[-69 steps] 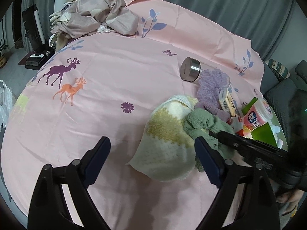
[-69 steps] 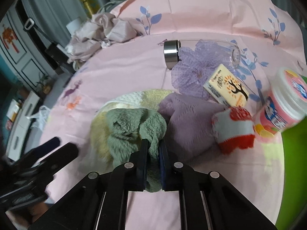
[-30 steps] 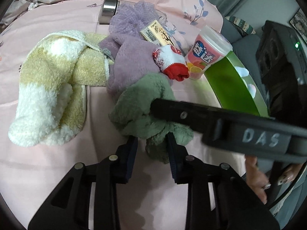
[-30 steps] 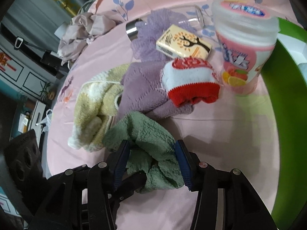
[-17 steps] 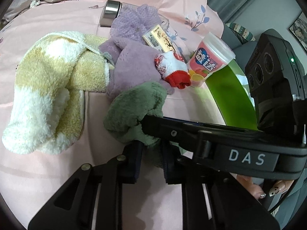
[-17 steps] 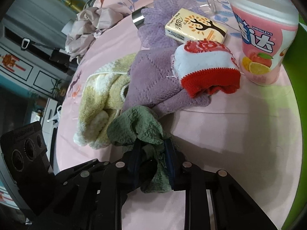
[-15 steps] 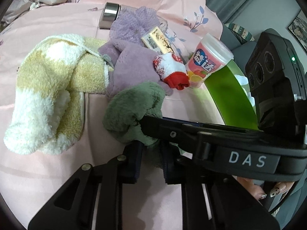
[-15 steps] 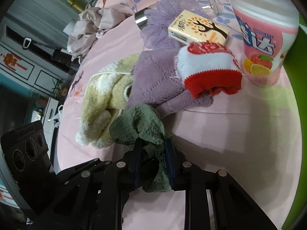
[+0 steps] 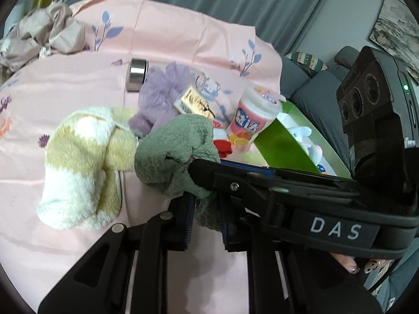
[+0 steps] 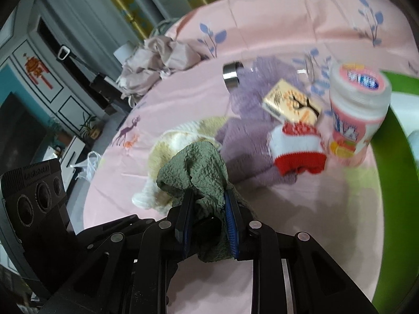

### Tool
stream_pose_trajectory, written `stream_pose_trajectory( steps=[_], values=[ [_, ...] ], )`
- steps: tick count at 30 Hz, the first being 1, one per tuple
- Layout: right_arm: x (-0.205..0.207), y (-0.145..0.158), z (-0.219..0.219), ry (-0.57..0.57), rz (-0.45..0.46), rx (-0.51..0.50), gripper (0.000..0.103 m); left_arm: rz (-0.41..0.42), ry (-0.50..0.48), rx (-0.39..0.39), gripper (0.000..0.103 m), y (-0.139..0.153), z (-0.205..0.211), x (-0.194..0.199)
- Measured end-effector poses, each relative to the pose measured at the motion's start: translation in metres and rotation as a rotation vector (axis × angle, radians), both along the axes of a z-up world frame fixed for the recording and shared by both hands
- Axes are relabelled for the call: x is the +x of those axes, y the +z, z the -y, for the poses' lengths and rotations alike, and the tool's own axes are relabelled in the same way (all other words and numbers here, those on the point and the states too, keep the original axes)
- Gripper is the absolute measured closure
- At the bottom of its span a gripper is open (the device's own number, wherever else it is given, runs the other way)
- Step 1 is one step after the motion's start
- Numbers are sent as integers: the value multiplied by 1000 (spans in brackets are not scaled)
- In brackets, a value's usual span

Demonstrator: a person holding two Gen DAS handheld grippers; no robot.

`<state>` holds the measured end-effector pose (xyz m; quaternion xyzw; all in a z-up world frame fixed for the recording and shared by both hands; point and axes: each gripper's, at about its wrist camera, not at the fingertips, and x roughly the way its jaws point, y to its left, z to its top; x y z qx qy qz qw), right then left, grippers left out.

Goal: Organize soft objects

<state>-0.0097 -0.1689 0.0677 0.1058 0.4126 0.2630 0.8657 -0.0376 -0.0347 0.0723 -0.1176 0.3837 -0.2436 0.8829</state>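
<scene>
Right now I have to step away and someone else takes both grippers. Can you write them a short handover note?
Left gripper: shut on the green cloth.
Right gripper: shut on the same cloth, from the other side; its jaws have just been closing.
Cloth is bunched between both, above the pink sheet.
On the sheet: yellow-and-white towel, purple cloth, red-and-white sock.
Green bin at the right.
Done: green cloth gripped. Left: nothing looks sorted yet.

Crumpled green fleece cloth (image 9: 172,154), bunched, raised above the pink sheet (image 9: 78,248)
</scene>
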Motion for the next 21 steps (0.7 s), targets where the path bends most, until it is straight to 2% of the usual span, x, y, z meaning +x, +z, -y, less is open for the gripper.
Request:
stream_pose_trajectory(
  steps=[12,21],
  values=[
    [-10,18,-2,4,114,5,77,94,21,-30,90,14,-5,-8],
    [-14,22,-1,5,144,15,77,129,23,-43,90,17,-6,-13]
  ],
)
